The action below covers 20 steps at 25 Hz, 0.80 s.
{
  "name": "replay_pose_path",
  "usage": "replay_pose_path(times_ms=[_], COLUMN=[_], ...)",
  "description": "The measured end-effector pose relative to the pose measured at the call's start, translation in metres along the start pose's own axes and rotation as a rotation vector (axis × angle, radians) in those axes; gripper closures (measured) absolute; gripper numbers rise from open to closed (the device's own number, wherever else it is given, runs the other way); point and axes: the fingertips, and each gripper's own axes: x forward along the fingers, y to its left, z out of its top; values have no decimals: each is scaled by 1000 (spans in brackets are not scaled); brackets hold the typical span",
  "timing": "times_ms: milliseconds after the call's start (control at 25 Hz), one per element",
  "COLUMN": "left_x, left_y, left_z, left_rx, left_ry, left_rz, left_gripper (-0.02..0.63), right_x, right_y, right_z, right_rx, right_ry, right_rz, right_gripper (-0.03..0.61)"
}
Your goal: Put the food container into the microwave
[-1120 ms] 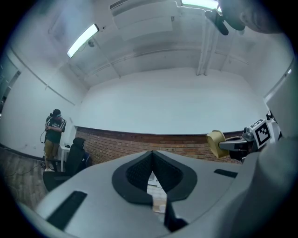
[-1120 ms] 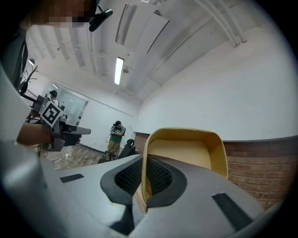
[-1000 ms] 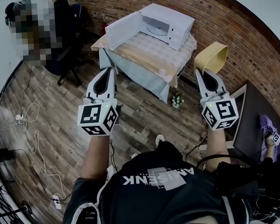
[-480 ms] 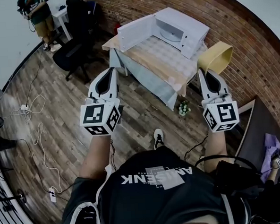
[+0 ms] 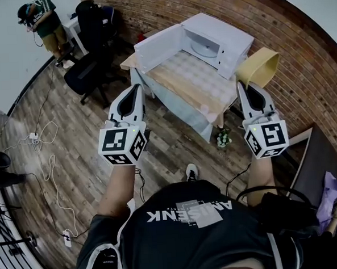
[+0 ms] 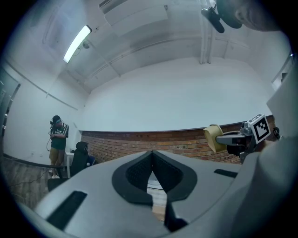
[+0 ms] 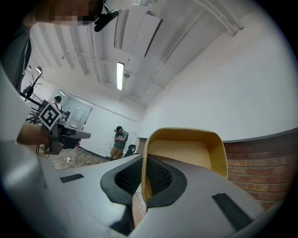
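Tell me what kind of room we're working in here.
Probably an office or lab space staged for recording, not a kitchen: the microwave sits open on a cloth-draped table by a brick wall, with office chairs nearby and loose cables across the wood floor.

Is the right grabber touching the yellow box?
Touching. The right gripper view shows the right gripper with both jaws pinched on one wall of the yellow food container, with no gap between them.

The microwave (image 5: 226, 37) stands on the table (image 5: 179, 82); chair (image 5: 88, 78) at left.
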Motion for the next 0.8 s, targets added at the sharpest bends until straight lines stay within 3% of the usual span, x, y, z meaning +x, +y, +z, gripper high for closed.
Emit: replay_pose_path(times_ms=[640,800], left_x=[150,183], left_y=[-31,-51], left_z=[-30,-38], left_rx=[-23,-2], left_ry=[50,70], left_rz=[-2,-40], left_gripper=[601,601], right_x=[68,83], right_y=[-117,-140], right_z=[-52,-64], right_rx=[27,43], right_ry=[33,31], right_rz=[14,16], right_gripper=[535,535])
